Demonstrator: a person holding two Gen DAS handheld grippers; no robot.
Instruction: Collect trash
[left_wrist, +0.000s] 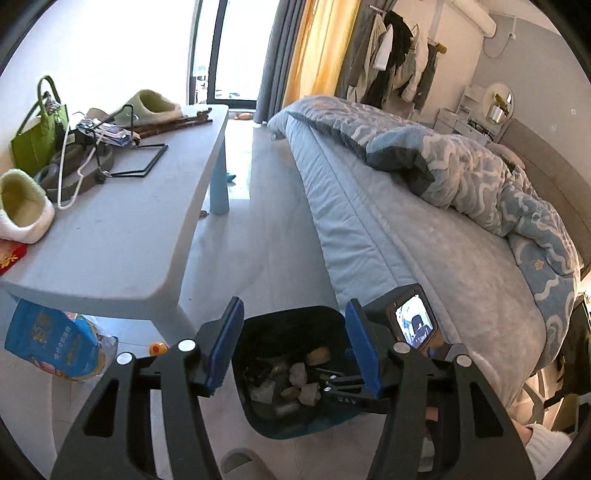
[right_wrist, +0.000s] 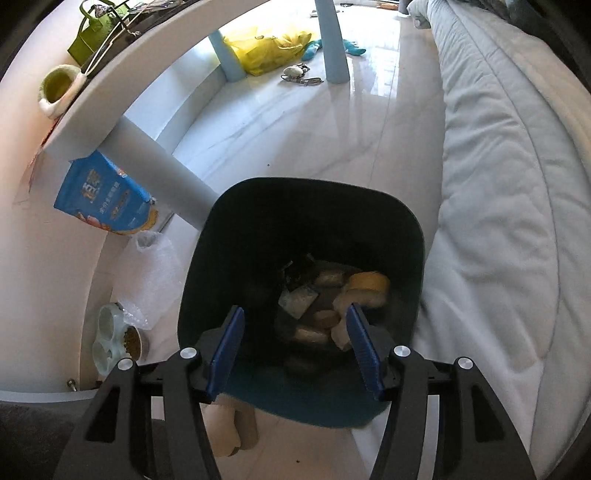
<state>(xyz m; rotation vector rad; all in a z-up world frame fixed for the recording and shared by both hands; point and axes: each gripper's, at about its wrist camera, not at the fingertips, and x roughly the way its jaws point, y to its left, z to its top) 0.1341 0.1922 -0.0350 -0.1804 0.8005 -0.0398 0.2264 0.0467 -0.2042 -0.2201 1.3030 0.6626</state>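
A dark bin (right_wrist: 258, 221) stands on the pale floor between the table leg and the bed. Trash lies at its bottom: a yellow piece (right_wrist: 369, 282), crumpled paper wads (right_wrist: 325, 317) and a small wrapper (right_wrist: 297, 301). My right gripper (right_wrist: 295, 310) hangs open right above the bin's mouth, nothing between its blue pads (right_wrist: 227, 350). In the left wrist view my left gripper (left_wrist: 295, 306) is open and empty, higher up, looking down at the same bin (left_wrist: 303, 424). The right gripper (left_wrist: 325, 382) reaches into the bin from the right, over the trash (left_wrist: 299, 373).
A light blue table (left_wrist: 129, 229) at left carries slippers, a green bag (left_wrist: 37, 136) and hangers. Under it lie a blue pouch (right_wrist: 103, 199), bubble wrap (right_wrist: 151, 277), a pet bowl (right_wrist: 110, 336) and a yellow bag (right_wrist: 269, 48). The bed (right_wrist: 498, 184) runs along the right.
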